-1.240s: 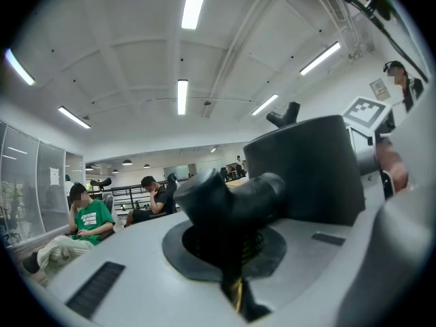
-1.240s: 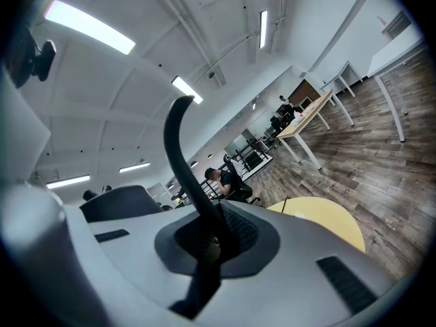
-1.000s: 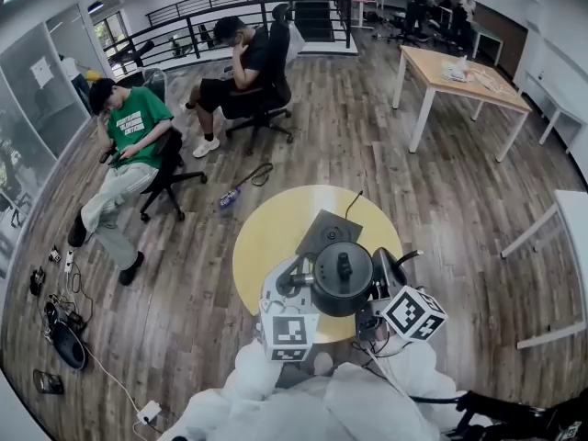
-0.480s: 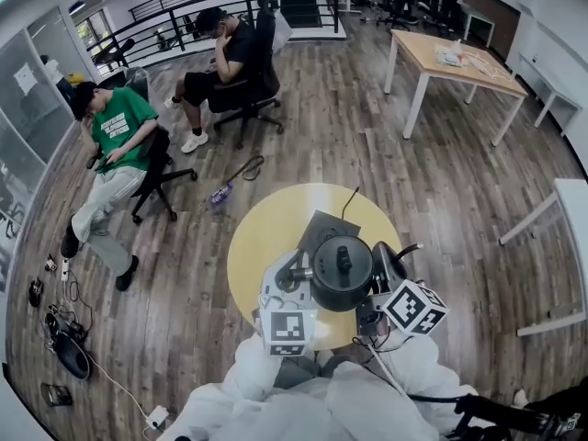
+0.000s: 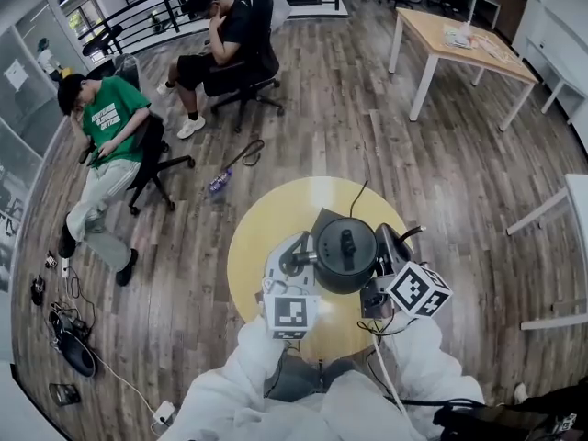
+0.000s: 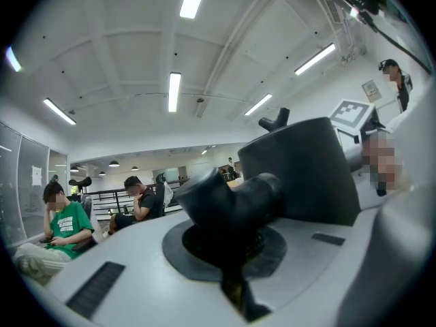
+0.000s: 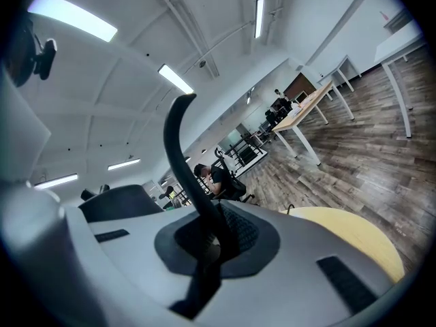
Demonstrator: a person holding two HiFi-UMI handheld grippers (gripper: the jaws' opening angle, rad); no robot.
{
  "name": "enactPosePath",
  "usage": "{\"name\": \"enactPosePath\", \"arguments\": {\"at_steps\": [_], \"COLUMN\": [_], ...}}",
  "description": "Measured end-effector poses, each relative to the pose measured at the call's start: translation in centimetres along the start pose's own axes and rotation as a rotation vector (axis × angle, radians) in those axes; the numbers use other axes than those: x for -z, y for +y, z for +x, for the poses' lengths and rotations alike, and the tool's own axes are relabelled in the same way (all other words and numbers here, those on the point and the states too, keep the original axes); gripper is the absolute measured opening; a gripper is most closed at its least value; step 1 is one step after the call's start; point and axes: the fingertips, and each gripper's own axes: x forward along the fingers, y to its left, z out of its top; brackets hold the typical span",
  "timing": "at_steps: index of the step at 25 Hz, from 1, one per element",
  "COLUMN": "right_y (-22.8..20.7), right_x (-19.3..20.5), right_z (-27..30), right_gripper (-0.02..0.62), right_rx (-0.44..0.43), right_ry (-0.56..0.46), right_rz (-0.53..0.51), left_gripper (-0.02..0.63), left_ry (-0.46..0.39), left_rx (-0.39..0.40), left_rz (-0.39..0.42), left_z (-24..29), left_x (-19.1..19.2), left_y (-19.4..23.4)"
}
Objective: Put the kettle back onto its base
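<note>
A black kettle (image 5: 344,254) with a knobbed lid hangs over the round yellow table (image 5: 262,237), carried between both grippers. My left gripper (image 5: 299,260) is shut on its spout (image 6: 228,196), with the kettle body (image 6: 306,172) just to the right in the left gripper view. My right gripper (image 5: 386,257) is shut on the thin curved handle (image 7: 180,152). The dark square base (image 5: 323,220) lies on the table just beyond the kettle, and the kettle hides most of it.
A cord (image 5: 358,194) runs from the base over the table's far edge. Two people sit on office chairs (image 5: 161,168) at the far left. A wooden table (image 5: 464,49) stands at the back right, a white one (image 5: 574,209) at the right. Cables and gear (image 5: 69,347) lie on the floor at the left.
Both grippers have carried the kettle away from me across the table and a little lower; it now covers more of the base. Both grips are unchanged.
</note>
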Motion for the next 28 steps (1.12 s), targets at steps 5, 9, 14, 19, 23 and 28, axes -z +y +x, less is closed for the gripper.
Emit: {"name": "enactPosePath", "arguments": {"at_steps": [5,9,14,19,23,28], "right_y": [-2.1,-4.3,-7.0,-9.7,-11.4,-12.7], "right_x": [1.8,3.2,4.7,5.9,6.6,7.6], "right_z": [3.4,5.7,8.4,10.2,11.4,12.4], "right_gripper": [0.012,0.014,0.012,0.012,0.014,0.012], "right_rx": [-0.004,0.0,0.03,0.07,0.107,0.139], "right_ry": [0.047,0.087,0.109,0.131,0.133,0.118], "right_rz": [0.02,0.037,0.037,0.028,0.024,0.048], "left_gripper": [-0.002,-0.002,-0.002,-0.002,-0.002,-0.002], "left_ry": [-0.011,-0.004,0.013,0.046,0.078,0.093], "left_rx": [0.033,0.07,0.076,0.076,0.065,0.053], "left_rz": [0.022,0.057,0.049,0.039,0.061,0.052], "left_z": [3.1,5.9,8.7,11.0,12.4,13.3], "left_x": [1.8,3.2,6.6,9.9,12.7,14.4], "left_y": [1.3,1.5,1.8,1.5,1.3,1.7]}}
